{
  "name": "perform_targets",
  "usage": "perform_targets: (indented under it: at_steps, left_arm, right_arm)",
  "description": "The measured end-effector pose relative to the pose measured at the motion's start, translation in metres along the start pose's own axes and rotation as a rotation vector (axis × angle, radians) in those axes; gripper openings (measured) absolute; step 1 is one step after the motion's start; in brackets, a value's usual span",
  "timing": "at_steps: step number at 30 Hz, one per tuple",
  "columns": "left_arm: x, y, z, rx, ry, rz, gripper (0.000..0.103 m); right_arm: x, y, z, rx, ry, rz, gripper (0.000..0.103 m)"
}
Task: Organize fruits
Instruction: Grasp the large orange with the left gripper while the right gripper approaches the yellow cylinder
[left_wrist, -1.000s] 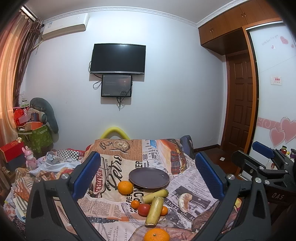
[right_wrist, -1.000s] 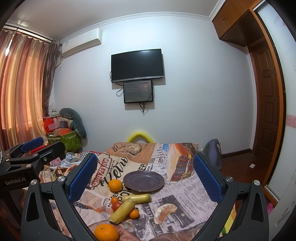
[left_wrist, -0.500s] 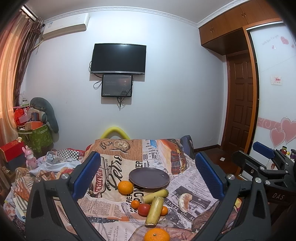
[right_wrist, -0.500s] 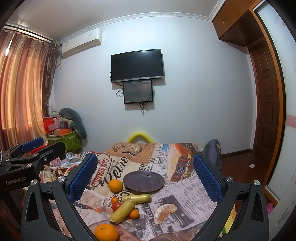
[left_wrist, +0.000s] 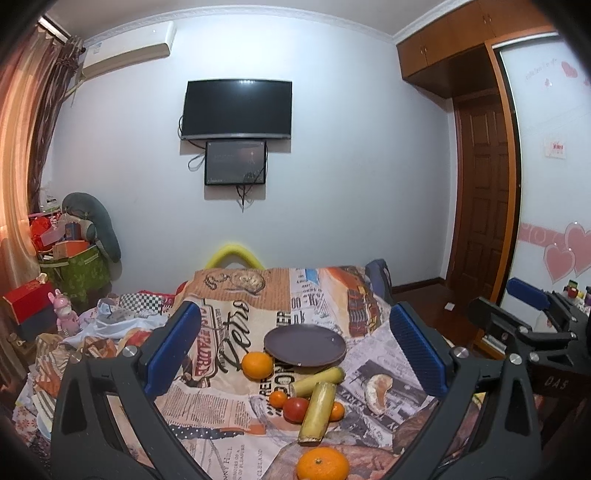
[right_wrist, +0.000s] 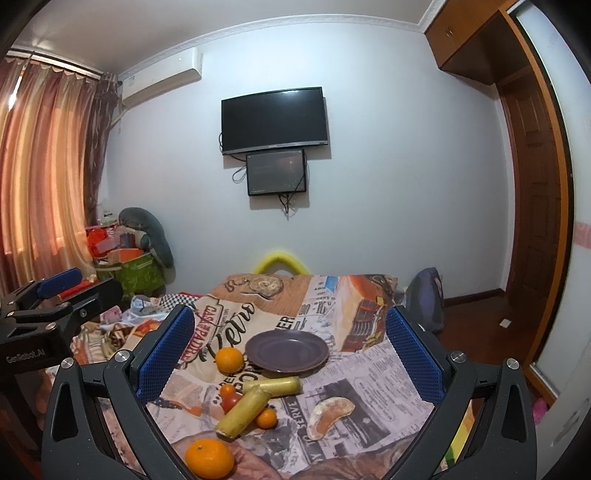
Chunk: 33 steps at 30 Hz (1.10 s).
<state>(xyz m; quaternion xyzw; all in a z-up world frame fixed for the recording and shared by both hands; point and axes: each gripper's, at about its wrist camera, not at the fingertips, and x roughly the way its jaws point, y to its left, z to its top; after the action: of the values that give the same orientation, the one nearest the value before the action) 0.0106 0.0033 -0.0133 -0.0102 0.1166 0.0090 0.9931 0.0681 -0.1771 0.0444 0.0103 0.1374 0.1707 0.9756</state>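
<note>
Showing a table draped in a newspaper-print cloth (left_wrist: 221, 402), w/ fruit spread near 1 dark purple plate (left_wrist: 305, 346) that has nothing on it. Left to right in the left wrist view: 1 large orange (left_wrist: 257, 365) touching the plate's left rim; 1 small orange (left_wrist: 277, 398); 1 red tomato (left_wrist: 296, 409); 2 yellow-green cut stalks, one (left_wrist: 317, 412) angled toward the camera, the other (left_wrist: 317, 377) lying crosswise just in front of the plate; a 2nd small orange (left_wrist: 336, 412) tucked beside the angled stalk; 1 peeled citrus piece (left_wrist: 377, 387) apart on the right. A 2nd large orange (left_wrist: 323, 463) sits nearest the camera. Left gripper (left_wrist: 295, 354) & right gripper (right_wrist: 290, 358) both hover above the fruit, jaws spread wide, blue pads gripping nothing. Background: 1 wall TV (left_wrist: 237, 109) w/ 1 smaller screen (left_wrist: 235, 162) under it.
</note>
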Motion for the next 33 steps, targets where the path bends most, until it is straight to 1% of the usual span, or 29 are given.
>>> perform_targets:
  at_steps: [1, 2, 4, 8, 10, 14, 16, 17, 20, 22, 25, 28, 31, 33]
  left_arm:
    - [0.002, 0.000, -0.002, 0.000, 0.008, 0.002, 0.100]
    - [0.005, 0.001, -0.004, 0.003, 0.024, 0.000, 0.093]
    - [0.012, 0.000, -0.009, 0.014, 0.066, -0.003, 0.083]
    - [0.030, 0.002, -0.024, 0.026, 0.163, -0.024, 0.082]
    - [0.038, 0.001, -0.033, 0.040, 0.208, -0.034, 0.081]
    - [0.058, -0.003, -0.054, 0.074, 0.305, -0.055, 0.081]
    - [0.068, -0.004, -0.066, 0.080, 0.360, -0.076, 0.081]
    - [0.075, -0.004, -0.073, 0.074, 0.401, -0.092, 0.081]
    - [0.088, -0.006, -0.092, 0.055, 0.482, -0.129, 0.081]
    - [0.096, -0.007, -0.104, 0.051, 0.537, -0.134, 0.081]
    - [0.106, -0.010, -0.122, 0.044, 0.598, -0.150, 0.081]
    - [0.116, -0.014, -0.139, 0.031, 0.674, -0.169, 0.082]
    - [0.125, -0.017, -0.154, 0.018, 0.734, -0.192, 0.082]
    - [0.129, -0.020, -0.162, 0.019, 0.759, -0.196, 0.082]
  right_arm:
    - [0.002, -0.002, -0.002, -0.002, 0.012, -0.009, 0.103]
    - [0.004, -0.003, -0.004, -0.004, 0.024, -0.013, 0.103]
    - [0.010, -0.005, -0.009, -0.003, 0.059, -0.007, 0.101]
    - [0.018, -0.010, -0.021, 0.000, 0.128, 0.011, 0.092]
    - [0.022, -0.013, -0.028, 0.001, 0.168, 0.022, 0.085]
    - [0.032, -0.019, -0.041, 0.011, 0.252, 0.054, 0.078]
    - [0.038, -0.021, -0.047, 0.016, 0.292, 0.071, 0.078]
    - [0.039, -0.022, -0.049, 0.018, 0.304, 0.074, 0.078]
    - [0.045, -0.024, -0.058, 0.030, 0.351, 0.086, 0.078]
    - [0.048, -0.025, -0.064, 0.034, 0.378, 0.088, 0.078]
    - [0.051, -0.026, -0.069, 0.039, 0.405, 0.089, 0.078]
    - [0.054, -0.030, -0.072, 0.048, 0.426, 0.090, 0.078]
    - [0.057, -0.033, -0.074, 0.052, 0.437, 0.085, 0.078]
    - [0.056, -0.035, -0.075, 0.056, 0.443, 0.082, 0.078]
